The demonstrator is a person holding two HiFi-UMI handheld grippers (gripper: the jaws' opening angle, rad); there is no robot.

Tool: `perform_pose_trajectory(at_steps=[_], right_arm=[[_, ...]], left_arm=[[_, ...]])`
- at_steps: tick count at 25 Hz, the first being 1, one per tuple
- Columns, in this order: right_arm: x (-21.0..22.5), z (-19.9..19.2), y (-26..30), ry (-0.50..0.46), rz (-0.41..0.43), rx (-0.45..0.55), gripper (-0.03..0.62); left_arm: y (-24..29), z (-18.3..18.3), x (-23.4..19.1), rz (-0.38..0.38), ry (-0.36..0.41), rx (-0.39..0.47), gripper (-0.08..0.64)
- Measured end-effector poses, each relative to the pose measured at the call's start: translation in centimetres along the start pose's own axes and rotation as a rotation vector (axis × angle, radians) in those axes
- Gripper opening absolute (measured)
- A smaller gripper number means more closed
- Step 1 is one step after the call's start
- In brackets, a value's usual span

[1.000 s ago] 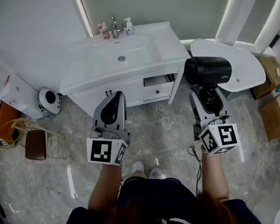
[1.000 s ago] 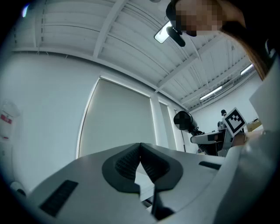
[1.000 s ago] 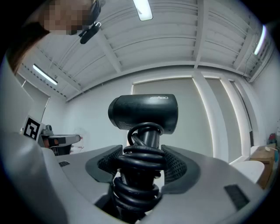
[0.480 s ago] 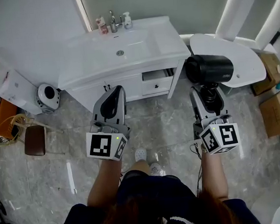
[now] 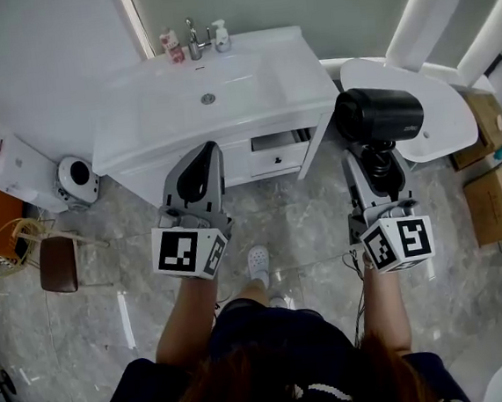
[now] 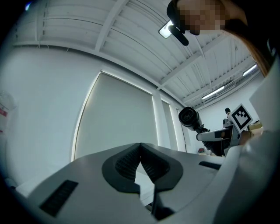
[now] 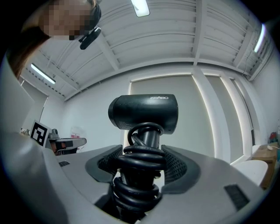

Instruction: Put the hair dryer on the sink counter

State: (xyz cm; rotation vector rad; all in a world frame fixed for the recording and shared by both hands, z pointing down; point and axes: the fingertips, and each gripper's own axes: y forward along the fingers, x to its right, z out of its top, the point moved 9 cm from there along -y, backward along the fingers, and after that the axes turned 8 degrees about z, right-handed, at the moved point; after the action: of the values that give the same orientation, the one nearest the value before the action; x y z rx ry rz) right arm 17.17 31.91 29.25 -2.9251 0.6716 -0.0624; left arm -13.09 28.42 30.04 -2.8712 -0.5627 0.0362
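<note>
A black hair dryer (image 5: 380, 114) stands upright in my right gripper (image 5: 375, 159), cord coiled round its handle. In the right gripper view the pads press on the coiled handle of the hair dryer (image 7: 144, 111), so the right gripper (image 7: 142, 164) is shut on it. It hangs over the floor, just right of the white sink counter (image 5: 300, 69). My left gripper (image 5: 201, 163) points at the counter's front, below its edge. The left gripper view shows the left gripper (image 6: 140, 148) with pads touching, shut on nothing. The hair dryer (image 6: 189, 117) also shows far right there.
On the counter sit a basin (image 5: 208, 98), a faucet (image 5: 191, 39) and two small bottles (image 5: 170, 46). A drawer (image 5: 276, 140) below stands slightly open. A white oval fixture (image 5: 441, 111) is right of the dryer, cardboard boxes (image 5: 498, 194) beyond. A round white device (image 5: 76, 177) and a stool (image 5: 58, 263) are left.
The person has stepped forward, one foot now ahead, and the counter has slid left in view. Both grippers keep their pose; the dryer stays held.
</note>
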Motion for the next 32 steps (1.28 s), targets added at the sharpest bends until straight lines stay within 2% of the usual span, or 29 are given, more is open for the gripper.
perform_pose_trajectory(at_steps=[4, 9, 20, 27, 32], right_arm=[[2.1, -0.1, 6.5, 0.011, 0.0, -0.003, 0.293], [3.9, -0.2, 13.3, 0.003, -0.002, 0.012, 0.293], [8.2, -2.3, 21.8, 0.017, -0.039, -0.003, 0.293], [12.9, -3.1, 28.5, 0.001, -0.017, 0.002, 0.293], [18.3, -3.6, 35.9, 0.003, 0.033, 0.002, 0.293]], left_arm=[[6.0, -1.0, -3.1, -0.01, -0.002, -0.019, 0.018], [12.4, -1.5, -6.9, -0.018, 0.003, 0.003, 0.018], [20.7, -4.8, -11.7, -0.023, -0.011, -0.017, 0.018], [26.4, -7.0, -13.7, 0.012, -0.01, -0.022, 0.018], [34.0, -8.5, -15.3, 0.069, -0.013, -0.019, 0.018]])
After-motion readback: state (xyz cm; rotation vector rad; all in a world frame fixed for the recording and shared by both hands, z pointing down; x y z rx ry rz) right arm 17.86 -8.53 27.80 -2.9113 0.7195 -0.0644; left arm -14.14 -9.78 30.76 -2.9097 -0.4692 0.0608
